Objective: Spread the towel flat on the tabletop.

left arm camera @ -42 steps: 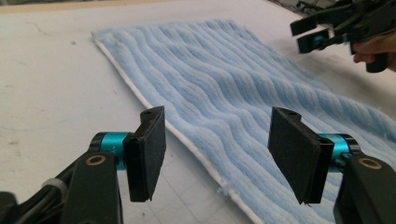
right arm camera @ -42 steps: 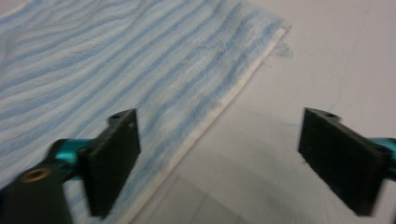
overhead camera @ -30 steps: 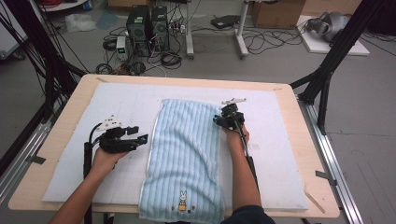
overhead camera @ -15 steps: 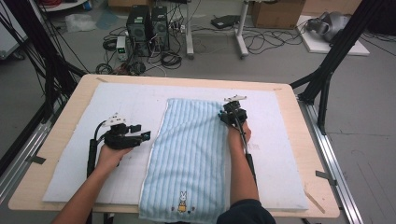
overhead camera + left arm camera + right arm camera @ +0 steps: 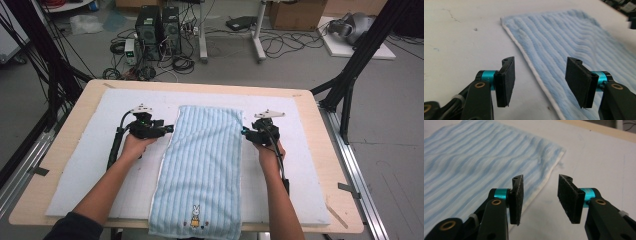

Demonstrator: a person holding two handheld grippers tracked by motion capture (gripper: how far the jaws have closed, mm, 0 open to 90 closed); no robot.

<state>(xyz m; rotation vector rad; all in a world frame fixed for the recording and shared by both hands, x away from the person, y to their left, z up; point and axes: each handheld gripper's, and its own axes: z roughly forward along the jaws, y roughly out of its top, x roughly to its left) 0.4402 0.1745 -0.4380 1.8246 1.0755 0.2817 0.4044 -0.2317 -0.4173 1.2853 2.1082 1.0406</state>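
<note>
**Striped towel flat on padded table, one gripper at each long edge**

Workshop floor with cables, computer towers (image 5: pixel 157 25) and black frame legs lies beyond the table at 12 o'clock.

High view: wooden table (image 5: pixel 60 145) under a white mat (image 5: pixel 95 155). Blue striped towel (image 5: pixel 202 165) lies flat down the middle, long axis 12 to 6 o'clock, its near end with a small rabbit motif hanging at the table's 6 o'clock edge. Left gripper (image 5: pixel 170 129) sits at the towel's 9 o'clock edge, tips pointing toward 3 o'clock. Right gripper (image 5: pixel 243 131) sits at the 3 o'clock edge, near the far corner, tips pointing toward 9 o'clock.

Left gripper view: left gripper (image 5: pixel 540 80), jaws spread and having just been closing slightly, nothing pinched; the towel's white-hemmed edge (image 5: pixel 534 72) runs on the mat between them.

Right gripper view: right gripper (image 5: pixel 540 198), jaws released and having just been opening; towel corner (image 5: pixel 549 160) ahead toward 12 o'clock, hem passing beside the left-hand pad (image 5: pixel 517 200), bare mat in the gap.
</note>
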